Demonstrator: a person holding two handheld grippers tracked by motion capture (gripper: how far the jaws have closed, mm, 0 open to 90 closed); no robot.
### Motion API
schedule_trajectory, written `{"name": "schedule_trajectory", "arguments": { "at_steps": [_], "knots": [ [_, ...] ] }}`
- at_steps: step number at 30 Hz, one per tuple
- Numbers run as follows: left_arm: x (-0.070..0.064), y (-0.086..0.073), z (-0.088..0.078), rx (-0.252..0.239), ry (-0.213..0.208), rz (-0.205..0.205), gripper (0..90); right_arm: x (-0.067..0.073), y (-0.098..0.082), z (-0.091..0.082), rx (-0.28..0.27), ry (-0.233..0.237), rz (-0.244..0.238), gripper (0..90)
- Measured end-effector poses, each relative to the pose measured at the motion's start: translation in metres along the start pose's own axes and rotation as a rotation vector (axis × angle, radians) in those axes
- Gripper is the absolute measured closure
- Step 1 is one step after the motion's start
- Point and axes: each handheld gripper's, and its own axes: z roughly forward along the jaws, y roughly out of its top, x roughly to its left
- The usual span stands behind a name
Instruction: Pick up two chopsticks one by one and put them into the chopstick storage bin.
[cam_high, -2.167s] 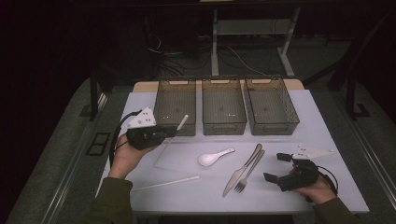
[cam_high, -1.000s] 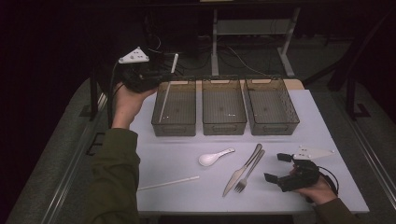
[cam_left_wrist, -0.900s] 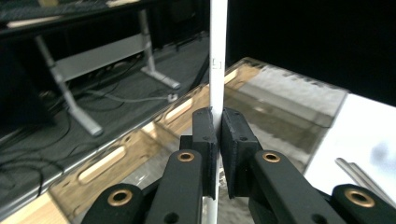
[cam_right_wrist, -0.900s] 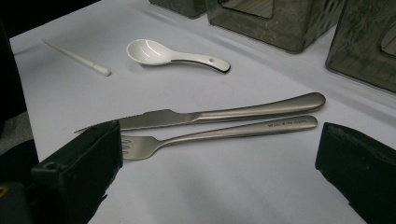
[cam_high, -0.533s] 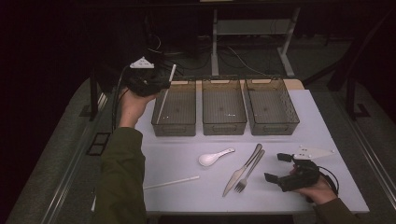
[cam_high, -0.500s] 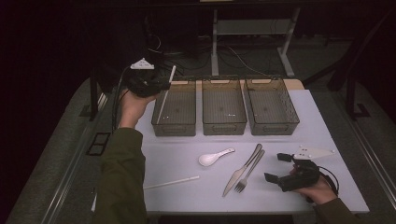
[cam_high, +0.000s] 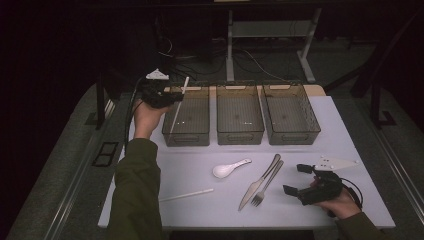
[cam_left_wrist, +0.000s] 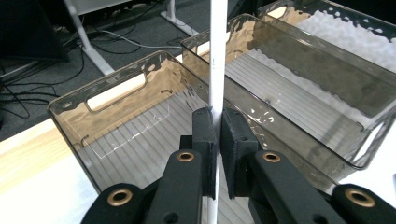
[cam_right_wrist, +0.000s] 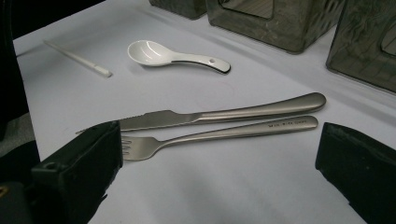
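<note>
My left gripper (cam_high: 169, 97) is shut on a white chopstick (cam_high: 184, 85), held nearly upright above the left brown bin (cam_high: 187, 136) at its far left corner. In the left gripper view the chopstick (cam_left_wrist: 217, 56) runs up between the pads of my left gripper (cam_left_wrist: 217, 122), over the ribbed floor of the bin (cam_left_wrist: 116, 81). My right gripper (cam_high: 296, 179) rests open on the table at the front right, empty. Its jaws in the right gripper view (cam_right_wrist: 219, 154) stand on either side of a fork (cam_right_wrist: 224, 133) and a knife (cam_right_wrist: 219, 113), touching neither.
A second white chopstick (cam_high: 186, 195) lies near the front edge, left of a white spoon (cam_high: 230, 169). The knife (cam_high: 260, 181) and fork (cam_high: 267, 184) lie side by side. The middle bin (cam_high: 239, 136) and right bin (cam_high: 295, 137) stand in a row at the back.
My left hand lifted the chopstick from the table to high behind the left bin, then came down toward the bin. The right hand has stayed still.
</note>
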Motion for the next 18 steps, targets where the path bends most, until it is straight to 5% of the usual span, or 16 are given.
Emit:
{"name": "schedule_trajectory", "arguments": {
  "at_steps": [18],
  "knots": [
    [-0.006,-0.006,0.049,0.046,0.056,-0.043,83.6,0.001,0.000,-0.003,-0.012,0.011,0.008,1.0]
  ]
}}
